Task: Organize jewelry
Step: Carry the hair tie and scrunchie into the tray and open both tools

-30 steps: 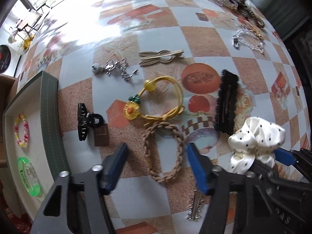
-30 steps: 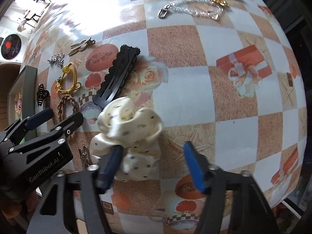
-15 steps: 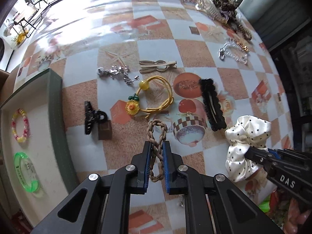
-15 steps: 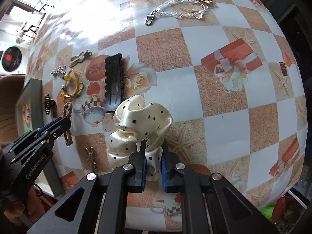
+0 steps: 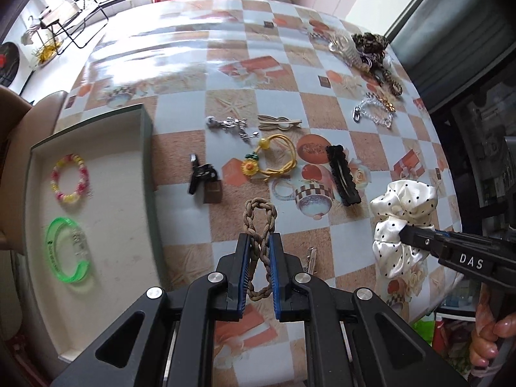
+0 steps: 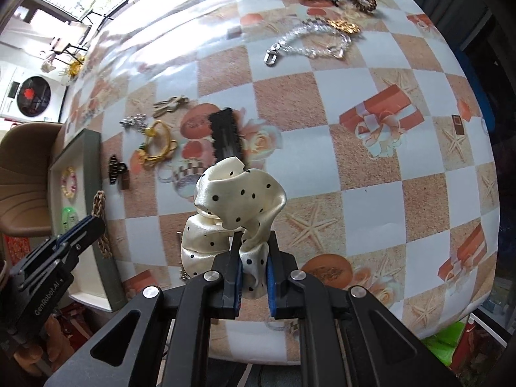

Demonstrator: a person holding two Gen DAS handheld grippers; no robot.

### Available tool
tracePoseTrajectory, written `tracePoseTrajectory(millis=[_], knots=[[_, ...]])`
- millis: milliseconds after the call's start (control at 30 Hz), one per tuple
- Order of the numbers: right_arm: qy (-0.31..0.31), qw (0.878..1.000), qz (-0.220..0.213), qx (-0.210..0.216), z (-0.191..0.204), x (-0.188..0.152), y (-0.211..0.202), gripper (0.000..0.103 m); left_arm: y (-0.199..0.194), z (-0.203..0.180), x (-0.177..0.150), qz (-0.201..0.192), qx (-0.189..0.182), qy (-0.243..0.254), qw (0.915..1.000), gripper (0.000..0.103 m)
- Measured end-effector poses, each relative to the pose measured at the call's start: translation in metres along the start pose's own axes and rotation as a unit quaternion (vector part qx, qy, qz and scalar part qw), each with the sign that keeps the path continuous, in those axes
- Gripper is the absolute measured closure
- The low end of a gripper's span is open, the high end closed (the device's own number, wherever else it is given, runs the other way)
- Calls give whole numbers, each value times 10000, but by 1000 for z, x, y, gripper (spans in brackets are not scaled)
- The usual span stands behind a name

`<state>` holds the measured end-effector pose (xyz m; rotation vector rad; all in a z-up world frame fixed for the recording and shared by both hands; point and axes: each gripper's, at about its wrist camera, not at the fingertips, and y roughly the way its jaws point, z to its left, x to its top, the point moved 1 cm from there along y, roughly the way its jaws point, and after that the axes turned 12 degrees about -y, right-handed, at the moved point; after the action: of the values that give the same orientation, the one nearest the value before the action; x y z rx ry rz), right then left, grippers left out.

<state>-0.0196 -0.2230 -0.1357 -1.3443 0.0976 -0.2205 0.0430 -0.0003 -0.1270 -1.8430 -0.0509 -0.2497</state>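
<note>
While your left gripper [image 5: 259, 242] is clamped on the braided band [image 5: 259, 225], which loops out past its fingertips, your right gripper [image 6: 253, 251] grips the scrunchie [image 6: 238, 200], bunched above its fingertips. The tray [image 5: 148, 167] lies left of your left fingers.

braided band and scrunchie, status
Left gripper shut on braided band. Right gripper shut on polka-dot scrunchie. Tray to the left, nothing blocking.
</note>
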Motion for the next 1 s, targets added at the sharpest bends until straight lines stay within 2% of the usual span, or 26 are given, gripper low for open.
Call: tracePoseTrajectory(millis=[267, 533, 1000], knots=[[-323, 9994, -98, 53, 35, 6, -11, 90, -26, 35, -7, -253, 31, -371, 9990, 88], [-959, 9950, -183, 202, 96, 23, -17, 90, -48, 88, -20, -484, 183, -927, 9943, 88], [-2355, 9707, -138, 453, 226, 56, 1, 90, -56, 189, -55, -631, 666, -2126, 9728, 88]])
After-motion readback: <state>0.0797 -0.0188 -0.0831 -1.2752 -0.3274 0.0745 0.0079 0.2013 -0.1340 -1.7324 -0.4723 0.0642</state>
